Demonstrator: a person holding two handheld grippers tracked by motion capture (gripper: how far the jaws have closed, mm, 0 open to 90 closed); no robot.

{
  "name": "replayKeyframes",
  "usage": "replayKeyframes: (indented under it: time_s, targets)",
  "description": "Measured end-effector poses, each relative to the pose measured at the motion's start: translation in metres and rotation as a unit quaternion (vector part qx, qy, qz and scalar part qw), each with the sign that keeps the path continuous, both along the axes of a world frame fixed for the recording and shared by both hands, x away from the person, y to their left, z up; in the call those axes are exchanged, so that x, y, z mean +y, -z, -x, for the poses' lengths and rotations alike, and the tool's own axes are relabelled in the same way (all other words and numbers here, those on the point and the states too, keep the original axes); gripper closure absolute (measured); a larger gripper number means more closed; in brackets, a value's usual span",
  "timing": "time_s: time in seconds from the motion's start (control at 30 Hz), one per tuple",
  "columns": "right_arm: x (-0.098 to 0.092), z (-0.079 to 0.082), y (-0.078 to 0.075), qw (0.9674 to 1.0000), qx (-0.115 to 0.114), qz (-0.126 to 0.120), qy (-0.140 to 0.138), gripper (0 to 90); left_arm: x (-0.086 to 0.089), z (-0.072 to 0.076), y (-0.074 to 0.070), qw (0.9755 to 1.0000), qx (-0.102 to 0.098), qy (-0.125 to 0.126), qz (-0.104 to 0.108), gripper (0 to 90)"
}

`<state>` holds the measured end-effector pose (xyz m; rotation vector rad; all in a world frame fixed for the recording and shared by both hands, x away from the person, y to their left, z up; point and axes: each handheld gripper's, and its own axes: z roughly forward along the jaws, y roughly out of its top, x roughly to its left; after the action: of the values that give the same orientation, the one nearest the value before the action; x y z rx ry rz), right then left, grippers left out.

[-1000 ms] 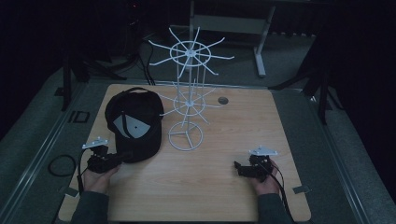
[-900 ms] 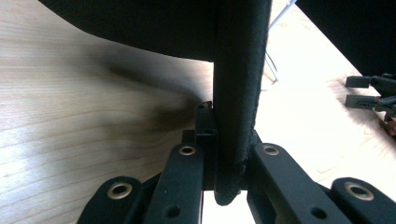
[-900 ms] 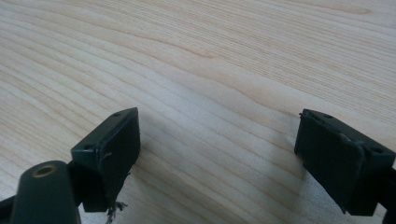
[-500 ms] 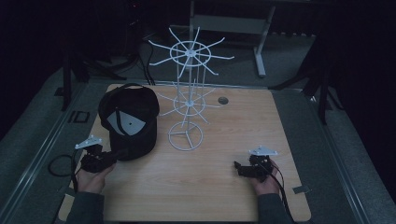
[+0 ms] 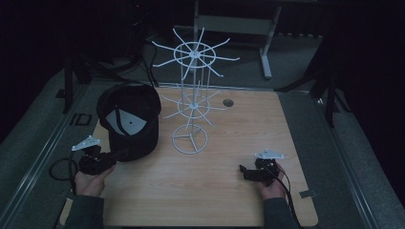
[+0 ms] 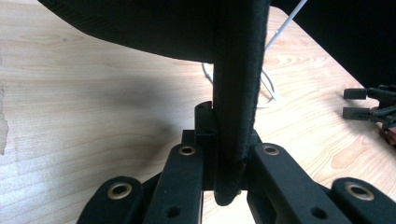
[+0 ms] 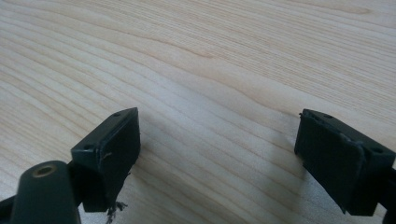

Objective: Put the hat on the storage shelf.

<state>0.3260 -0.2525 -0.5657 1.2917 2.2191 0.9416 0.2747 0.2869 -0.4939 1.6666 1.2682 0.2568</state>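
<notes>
A black cap [image 5: 129, 121] with a pale inner label hangs lifted over the table's left side, its opening facing up toward the camera. My left gripper [image 5: 117, 155] is shut on the cap's brim [image 6: 233, 107], which stands edge-on between the jaws in the left gripper view. A white wire stand [image 5: 192, 98] with two tiers of radiating hooks rises at the table's middle, just right of the cap. My right gripper [image 5: 244, 171] rests low at the front right, open, with bare wood between its pads [image 7: 112, 154].
The wooden table [image 5: 248, 124] has a small round hole [image 5: 228, 102] behind the stand. A dark floor rail runs along the left. A metal frame leg [image 5: 265, 47] stands beyond the far edge. The other gripper [image 6: 369, 105] appears far right in the left gripper view.
My left gripper has drawn back toward the table's left front corner and tilted the cap up, so the cap now stands higher and farther left. The right gripper has stayed still.
</notes>
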Motion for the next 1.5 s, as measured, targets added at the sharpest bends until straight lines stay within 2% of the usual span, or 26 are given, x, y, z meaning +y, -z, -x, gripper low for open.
replayKeyframes:
  time_s: [1.5]
  targets:
    - [0.000,0.000,0.000,1.0000,0.000,0.000,0.000,13.9,-0.004,0.004,-0.036,0.9993,-0.037,0.002,-0.010,86.5]
